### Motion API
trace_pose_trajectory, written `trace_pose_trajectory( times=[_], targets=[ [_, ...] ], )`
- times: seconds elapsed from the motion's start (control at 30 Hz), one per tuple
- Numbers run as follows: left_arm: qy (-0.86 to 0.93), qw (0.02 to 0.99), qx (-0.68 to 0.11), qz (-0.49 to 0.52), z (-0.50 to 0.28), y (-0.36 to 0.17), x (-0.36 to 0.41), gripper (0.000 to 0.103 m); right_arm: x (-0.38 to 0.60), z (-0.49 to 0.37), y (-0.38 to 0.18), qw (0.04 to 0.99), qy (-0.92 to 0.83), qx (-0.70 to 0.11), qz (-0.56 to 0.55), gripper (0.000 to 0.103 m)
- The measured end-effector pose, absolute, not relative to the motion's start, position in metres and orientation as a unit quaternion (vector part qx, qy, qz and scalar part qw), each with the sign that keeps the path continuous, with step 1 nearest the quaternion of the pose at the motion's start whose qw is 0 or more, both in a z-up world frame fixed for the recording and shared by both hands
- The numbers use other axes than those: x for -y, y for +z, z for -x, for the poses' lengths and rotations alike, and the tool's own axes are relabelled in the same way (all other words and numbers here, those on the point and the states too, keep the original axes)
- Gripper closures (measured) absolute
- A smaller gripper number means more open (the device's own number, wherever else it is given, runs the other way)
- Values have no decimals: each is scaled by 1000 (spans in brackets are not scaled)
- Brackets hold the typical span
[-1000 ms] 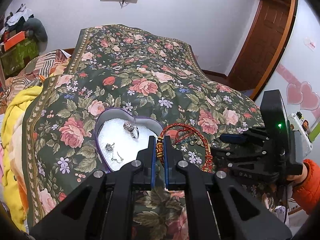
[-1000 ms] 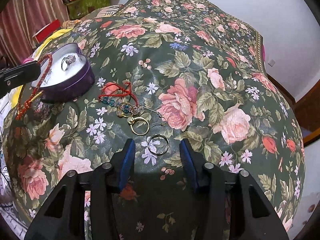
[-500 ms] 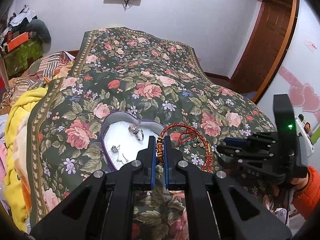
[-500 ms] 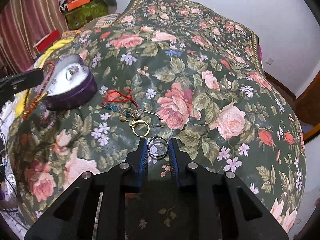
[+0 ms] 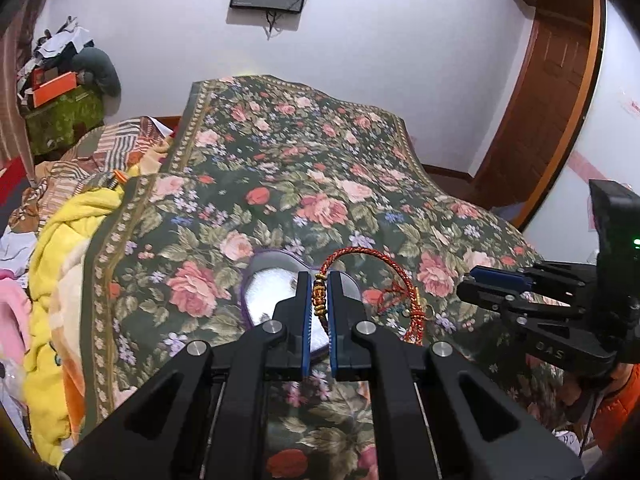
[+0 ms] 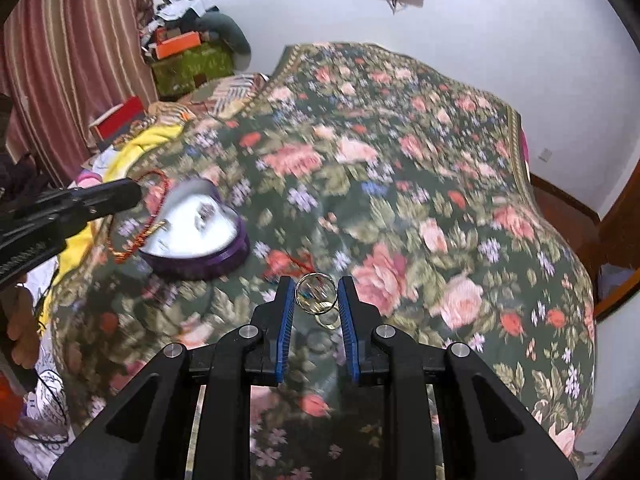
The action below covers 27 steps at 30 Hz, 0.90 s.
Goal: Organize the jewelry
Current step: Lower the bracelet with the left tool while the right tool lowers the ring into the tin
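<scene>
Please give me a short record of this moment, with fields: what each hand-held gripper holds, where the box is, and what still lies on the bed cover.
left hand-held gripper: shut on the red braided bracelet, above the box
right hand-held gripper: shut on the silver ring, lifted off the cover
heart-shaped box: open, purple wall, white lining, small pieces inside
bed cover: floral; a gold ring lies below the silver one

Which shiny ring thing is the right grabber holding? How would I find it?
Look at the flowery bedspread, then right of the purple heart-shaped box. The right gripper pinches a thin silver hoop between its blue pads. Unlike the red braided bracelet in the left gripper, it is plain metal.
</scene>
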<state>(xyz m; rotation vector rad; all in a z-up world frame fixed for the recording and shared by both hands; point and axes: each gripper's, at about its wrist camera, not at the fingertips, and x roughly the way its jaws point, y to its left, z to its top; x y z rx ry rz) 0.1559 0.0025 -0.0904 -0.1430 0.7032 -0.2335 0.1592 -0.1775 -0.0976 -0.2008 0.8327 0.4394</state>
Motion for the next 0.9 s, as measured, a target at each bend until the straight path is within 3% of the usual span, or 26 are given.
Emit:
trace_pose_trajectory(
  times=[0.47,0.9],
  targets=[
    [-74,940,-322,84,-167,-81,-35,98,143,-165,-87,886,260,-379,64,83],
    [-78,930,-351,75,-185,-108,-28,98,127,-174,-98,877,276,-390,59,83]
  ],
)
